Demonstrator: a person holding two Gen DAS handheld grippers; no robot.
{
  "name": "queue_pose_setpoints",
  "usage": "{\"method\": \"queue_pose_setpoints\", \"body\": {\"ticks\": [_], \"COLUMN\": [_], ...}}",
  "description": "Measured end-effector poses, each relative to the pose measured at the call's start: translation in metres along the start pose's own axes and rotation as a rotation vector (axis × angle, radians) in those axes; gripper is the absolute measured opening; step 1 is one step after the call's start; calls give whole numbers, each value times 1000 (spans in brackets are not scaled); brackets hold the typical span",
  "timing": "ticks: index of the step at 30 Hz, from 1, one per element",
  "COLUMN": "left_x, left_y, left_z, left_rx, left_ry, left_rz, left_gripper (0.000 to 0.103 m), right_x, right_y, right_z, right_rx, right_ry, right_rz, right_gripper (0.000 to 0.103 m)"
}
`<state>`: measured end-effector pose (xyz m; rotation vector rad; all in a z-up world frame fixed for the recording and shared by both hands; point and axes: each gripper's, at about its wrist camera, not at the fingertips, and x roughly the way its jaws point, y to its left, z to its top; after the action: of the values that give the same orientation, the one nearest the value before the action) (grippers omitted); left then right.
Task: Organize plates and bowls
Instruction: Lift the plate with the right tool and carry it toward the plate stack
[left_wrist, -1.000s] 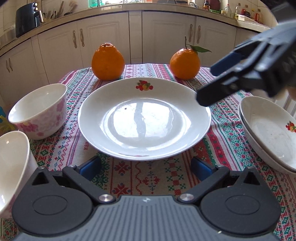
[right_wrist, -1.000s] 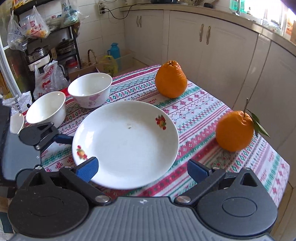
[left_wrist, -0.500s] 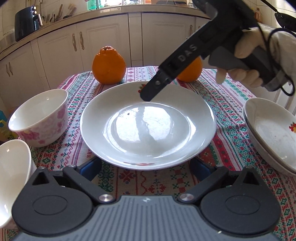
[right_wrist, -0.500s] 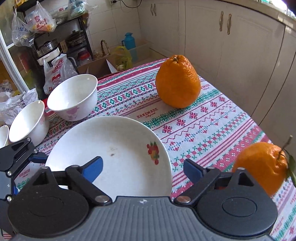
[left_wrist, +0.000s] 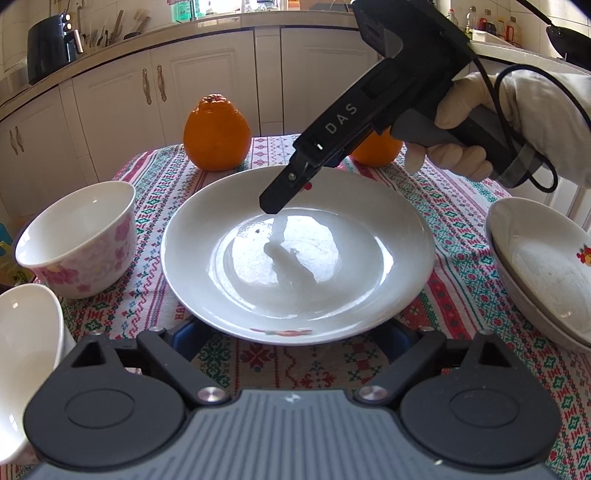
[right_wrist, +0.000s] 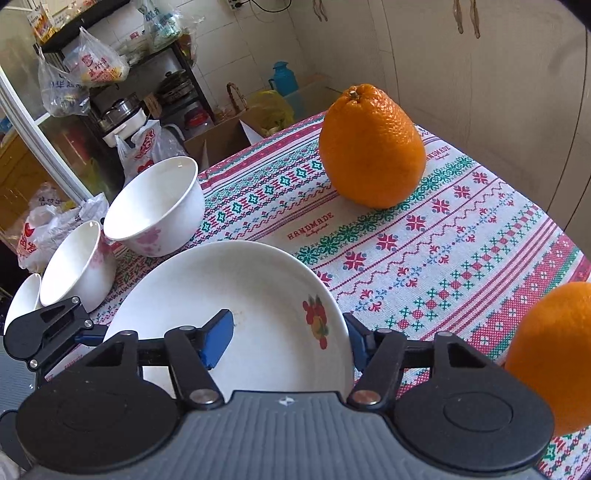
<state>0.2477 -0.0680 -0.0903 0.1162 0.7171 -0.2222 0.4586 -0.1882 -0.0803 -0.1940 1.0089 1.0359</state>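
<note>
A large white plate (left_wrist: 295, 251) with a fruit motif lies mid-table. My left gripper (left_wrist: 293, 334) sits at its near rim. The blue pads are tucked under the rim on either side, partly hidden, and the jaws are closing without a visible grip. My right gripper (right_wrist: 288, 338), held by a gloved hand (left_wrist: 461, 122), straddles the plate's (right_wrist: 258, 295) far rim. One pad (right_wrist: 219, 338) is inside the dish and the other outside. Its jaws are closing, with a gap left to the rim. A flowered bowl (left_wrist: 77, 240) and a second white bowl (left_wrist: 26, 369) stand left.
Two stacked white plates (left_wrist: 535, 266) sit at the right edge. Two oranges (left_wrist: 216, 134) (left_wrist: 376, 151) stand at the back of the patterned tablecloth (left_wrist: 461, 258). The right wrist view shows three bowls in a row (right_wrist: 159, 206) (right_wrist: 74, 266) (right_wrist: 22, 302). Cabinets and cluttered shelves surround the table.
The right gripper swung in from the right, dipped onto the plate's far rim, and its jaws narrowed a lot. The left gripper stayed put; its pads now sit under the near rim.
</note>
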Motion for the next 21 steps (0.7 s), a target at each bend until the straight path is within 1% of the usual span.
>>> {"method": "queue_pose_setpoints", "body": {"ticks": [6, 15, 21], "left_x": [-1, -4, -15], "left_y": [0, -2, -3], "left_z": [0, 0, 0], "left_rx": [4, 23, 38], "left_ry": [0, 19, 18], "left_rz": [-8, 0, -9], "left_gripper": [93, 92, 92], "right_x": [-2, -7, -15], "right_y": [-4, 3, 9], "right_z": [-1, -8, -15], "right_rx": [24, 32, 50], "right_ry": [-2, 10, 3], "right_rz": [28, 22, 26], "right_gripper": [69, 69, 69]}}
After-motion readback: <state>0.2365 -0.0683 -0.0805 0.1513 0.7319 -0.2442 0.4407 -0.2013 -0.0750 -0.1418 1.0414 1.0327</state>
